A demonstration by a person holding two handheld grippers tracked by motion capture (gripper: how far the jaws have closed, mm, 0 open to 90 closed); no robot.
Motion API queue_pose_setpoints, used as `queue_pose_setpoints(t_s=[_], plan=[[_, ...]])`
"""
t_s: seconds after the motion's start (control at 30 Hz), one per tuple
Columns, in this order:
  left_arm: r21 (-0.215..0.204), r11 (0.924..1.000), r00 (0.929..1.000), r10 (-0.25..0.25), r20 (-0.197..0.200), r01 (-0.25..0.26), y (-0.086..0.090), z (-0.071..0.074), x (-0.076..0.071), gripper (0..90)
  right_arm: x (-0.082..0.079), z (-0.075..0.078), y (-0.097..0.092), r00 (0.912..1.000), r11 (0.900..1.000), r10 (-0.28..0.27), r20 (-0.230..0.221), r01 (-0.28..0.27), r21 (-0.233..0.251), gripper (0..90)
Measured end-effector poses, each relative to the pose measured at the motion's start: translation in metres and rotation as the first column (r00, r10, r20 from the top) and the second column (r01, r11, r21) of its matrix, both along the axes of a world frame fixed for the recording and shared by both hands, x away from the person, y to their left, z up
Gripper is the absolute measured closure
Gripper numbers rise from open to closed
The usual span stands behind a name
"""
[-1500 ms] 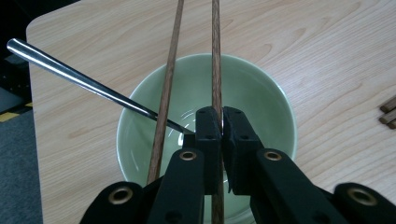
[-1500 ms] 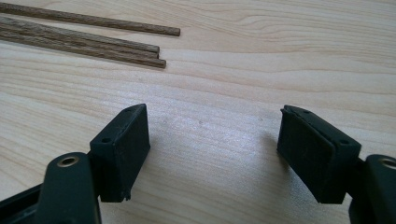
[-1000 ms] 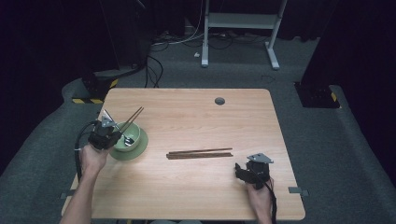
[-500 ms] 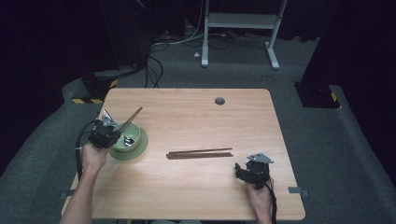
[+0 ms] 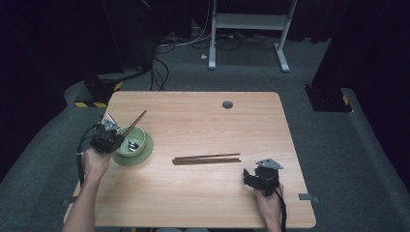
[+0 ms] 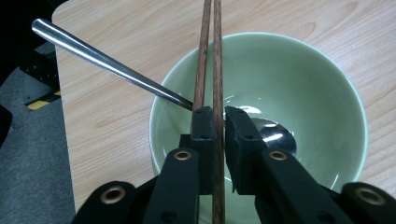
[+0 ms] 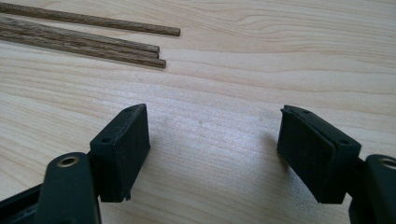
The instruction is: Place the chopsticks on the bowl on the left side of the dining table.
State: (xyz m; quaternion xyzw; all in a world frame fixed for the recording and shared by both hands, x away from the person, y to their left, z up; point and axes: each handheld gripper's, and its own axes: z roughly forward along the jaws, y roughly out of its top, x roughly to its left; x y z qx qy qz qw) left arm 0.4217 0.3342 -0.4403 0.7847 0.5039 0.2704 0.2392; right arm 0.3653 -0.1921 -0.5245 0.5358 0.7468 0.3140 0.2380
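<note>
A pale green bowl [image 5: 133, 145] [image 6: 303, 88] stands on a green saucer [image 5: 145, 153] at the table's left. A metal spoon [image 6: 107, 65] rests in it, its handle sticking out over the rim. My left gripper [image 5: 112, 137] [image 6: 219, 135] is above the bowl, with a pair of brown chopsticks [image 5: 135, 122] [image 6: 211, 51] between its pads, tilted up over the bowl. Its jaws have just been opening slightly, but the pads still touch the sticks. Near the front right, my right gripper [image 5: 249, 178] [image 7: 212, 154] is open just above bare wood.
Several more brown chopsticks [image 5: 208, 158] [image 7: 88, 42] lie side by side mid-table, just beyond the right gripper. A round grey cable hole [image 5: 227, 104] sits near the far edge. Cables and a white frame [image 5: 251, 21] are on the floor behind the table.
</note>
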Motion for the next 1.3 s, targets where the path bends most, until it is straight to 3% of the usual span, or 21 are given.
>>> queue_pose_setpoints(t_s=[0.27, 0.4, 0.57, 0.6, 0.63, 1.0, 1.07, 1.17, 1.3], plan=[[-0.087, 0.9959, 0.9991, 0.029, 0.031, -0.026, 0.004, 0.005, 0.0, 72.4, 0.0, 0.0, 0.0, 1.0, 1.0, 0.0, 0.0, 0.0, 0.0, 24.7], [-0.11, 0.9928, 0.9985, 0.049, 0.026, -0.045, 0.003, 0.007, 0.003, 62.0, 0.0, 0.0, 0.0, 1.0, 1.0, 0.0, 0.0, 0.0, 0.0, 24.7], [-0.148, 0.9853, 0.9954, 0.091, 0.029, -0.086, 0.001, 0.014, 0.01, 48.1, 0.0, 0.0, 0.0, 1.0, 1.0, 0.0, 0.0, 0.0, 0.0, 24.7], [-0.182, 0.9782, 0.9931, 0.11, 0.04, -0.101, -0.001, 0.016, 0.014, 45.7, 0.0, 0.0, 0.0, 1.0, 1.0, 0.0, 0.0, 0.0, 0.0, 24.7], [-0.189, 0.9763, 0.993, 0.113, 0.033, -0.105, -0.002, 0.018, 0.016, 44.5, 0.0, 0.0, 0.0, 1.0, 1.0, -0.001, 0.0, 0.001, 0.0, 24.7], [-0.227, 0.9659, 0.9917, 0.129, 0.001, -0.125, -0.014, 0.021, 0.043, 36.8, 0.0, 0.0, 0.0, 1.0, 1.0, 0.0, 0.0, 0.0, 0.0, 24.7], [-0.256, 0.9568, 0.9903, 0.138, -0.013, -0.137, -0.015, 0.017, 0.048, 35.5, 0.0, 0.0, 0.0, 1.0, 1.0, 0.0, 0.0, 0.0, 0.0, 24.7], [-0.255, 0.9525, 0.986, 0.162, -0.038, -0.166, -0.014, 0.012, 0.056, 32.6, 0.0, 0.0, 0.0, 1.0, 1.0, 0.0, 0.0, 0.0, 0.0, 24.7], [-0.242, 0.9552, 0.9855, 0.165, -0.039, -0.17, -0.017, 0.013, 0.061, 29.6, 0.0, 0.0, 0.0, 1.0, 1.0, 0.0, 0.0, 0.0, 0.0, 24.7]])
